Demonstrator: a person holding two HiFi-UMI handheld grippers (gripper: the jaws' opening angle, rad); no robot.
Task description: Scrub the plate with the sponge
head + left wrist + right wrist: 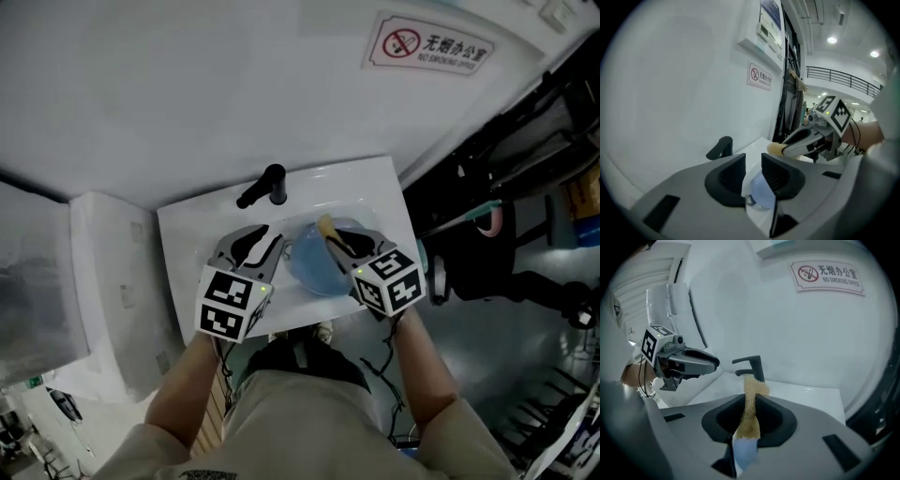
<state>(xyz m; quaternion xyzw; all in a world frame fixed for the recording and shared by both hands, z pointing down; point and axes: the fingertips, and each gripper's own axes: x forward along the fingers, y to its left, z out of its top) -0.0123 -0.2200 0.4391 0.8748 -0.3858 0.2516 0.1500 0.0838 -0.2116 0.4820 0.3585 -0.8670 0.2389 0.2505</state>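
Observation:
A blue plate point(309, 267) lies in the white sink point(187, 234) below a black faucet point(265, 187). My right gripper point(339, 242) hangs over the plate, shut on a yellow sponge point(327, 226). In the right gripper view the sponge point(750, 413) is squeezed thin between the jaws and sticks out towards the faucet point(752, 367). My left gripper point(262, 242) is at the plate's left edge. Its jaws stand apart in the left gripper view, with nothing pressed between them, and the plate point(759, 192) shows through the gap below. The right gripper point(785, 149) and the sponge point(774, 148) are just ahead of it.
A white wall with a no-smoking sign point(428, 45) rises behind the sink. A white box-shaped fixture point(103, 272) stands left of the sink. Dark equipment and cables point(506, 234) crowd the floor to the right. The person's body is close against the sink's front edge.

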